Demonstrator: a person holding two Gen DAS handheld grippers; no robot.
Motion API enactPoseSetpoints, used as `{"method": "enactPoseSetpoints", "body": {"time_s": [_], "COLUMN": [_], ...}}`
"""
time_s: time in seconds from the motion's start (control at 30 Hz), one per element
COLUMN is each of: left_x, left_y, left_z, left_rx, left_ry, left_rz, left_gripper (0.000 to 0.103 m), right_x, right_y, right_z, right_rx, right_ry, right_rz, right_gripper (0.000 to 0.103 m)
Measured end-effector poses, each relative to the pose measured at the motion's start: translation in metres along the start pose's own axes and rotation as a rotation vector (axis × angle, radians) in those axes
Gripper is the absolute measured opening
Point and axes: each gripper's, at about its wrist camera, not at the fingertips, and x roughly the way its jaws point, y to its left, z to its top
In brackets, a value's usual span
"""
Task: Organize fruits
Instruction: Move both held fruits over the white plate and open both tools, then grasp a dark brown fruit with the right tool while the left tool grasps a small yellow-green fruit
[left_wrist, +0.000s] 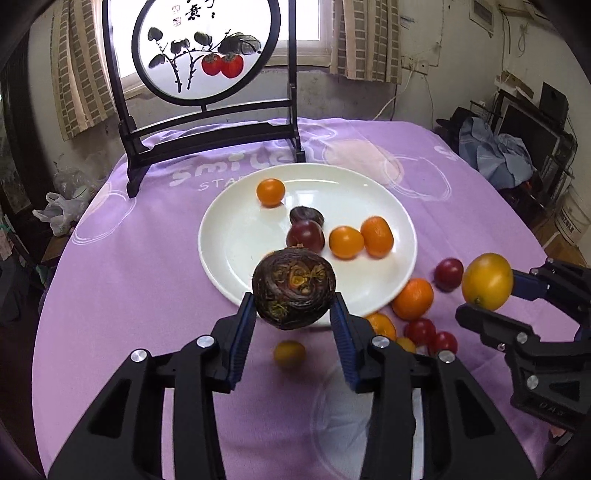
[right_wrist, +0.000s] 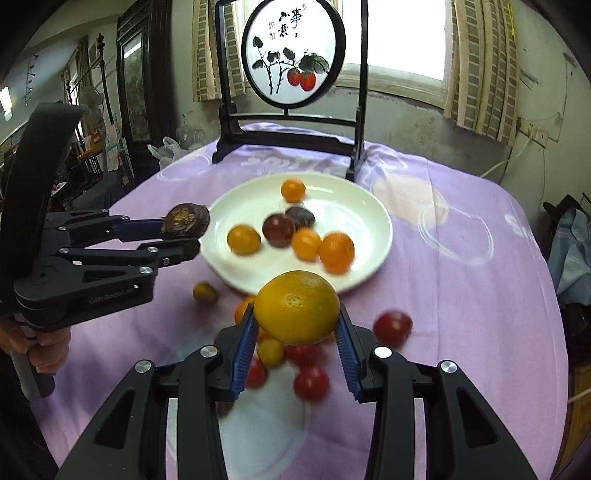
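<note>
While both tools hang above the table, findings run left to right:
Left gripper (left_wrist: 293, 314): jaws closed part-way, clamping a dark brown, round, rough-skinned fruit (left_wrist: 293, 288) above the near rim of the round white ceramic plate (left_wrist: 229, 236).
Plate contents: three small orange fruits and two dark purple ones.
Purple printed tablecloth (left_wrist: 147, 266): loose red and orange fruits near the plate.
Right gripper (right_wrist: 297, 332): jaws part-closed on a large yellow-orange citrus fruit (right_wrist: 297, 306), held above the loose fruits.

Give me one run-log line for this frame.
left tool: shut on dark fruit | right tool: shut on yellow citrus | both near white plate | loose fruit on cloth
</note>
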Motion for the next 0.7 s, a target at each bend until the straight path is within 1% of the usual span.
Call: {"method": "enactPoseSetpoints", "body": {"time_s": [0.13,0.33,0.37,0.4,0.43,0.47,0.53,0.6,0.63,0.7], "left_x": [0.031,0.083,0.087,0.09,0.091,0.089,0.086,0.079,0.074,0.064], "left_y": [0.01,0.021,0.022,0.024,0.025,0.025,0.022,0.02,0.019,0.018], "left_z": [0.022,0.035,0.036,0.035,0.035,0.034,0.032,0.029,0.026,0.02], "left_rx": [-0.044,-0.105,-0.122,-0.134,-0.146,-0.148,-0.127,-0.112,-0.11,-0.108], "left_ry": [0.023,0.109,0.111,0.112,0.106,0.096,0.085,0.077,0.071,0.064], "left_rz": [0.031,0.039,0.038,0.04,0.042,0.042,0.038,0.049,0.049,0.035], "left_gripper": [0.04,0.041,0.048,0.062,0.066,0.069,0.071,0.076,0.076,0.079], "right_x": [0.03,0.083,0.089,0.095,0.099,0.1,0.099,0.093,0.089,0.079], "right_y": [0.004,0.002,0.0,-0.001,-0.003,-0.004,-0.006,-0.009,-0.01,-0.013], "right_z": [0.023,0.038,0.038,0.037,0.036,0.035,0.032,0.028,0.025,0.019], "right_rx": [-0.005,0.018,0.025,0.03,0.036,0.041,0.049,0.051,0.053,0.06], "right_ry": [0.009,0.089,0.098,0.111,0.12,0.121,0.116,0.11,0.107,0.103], "right_rz": [-0.016,-0.018,-0.017,-0.016,-0.017,-0.02,-0.017,-0.02,-0.021,-0.019], "right_gripper": [0.042,0.043,0.043,0.046,0.048,0.05,0.05,0.051,0.051,0.056]}}
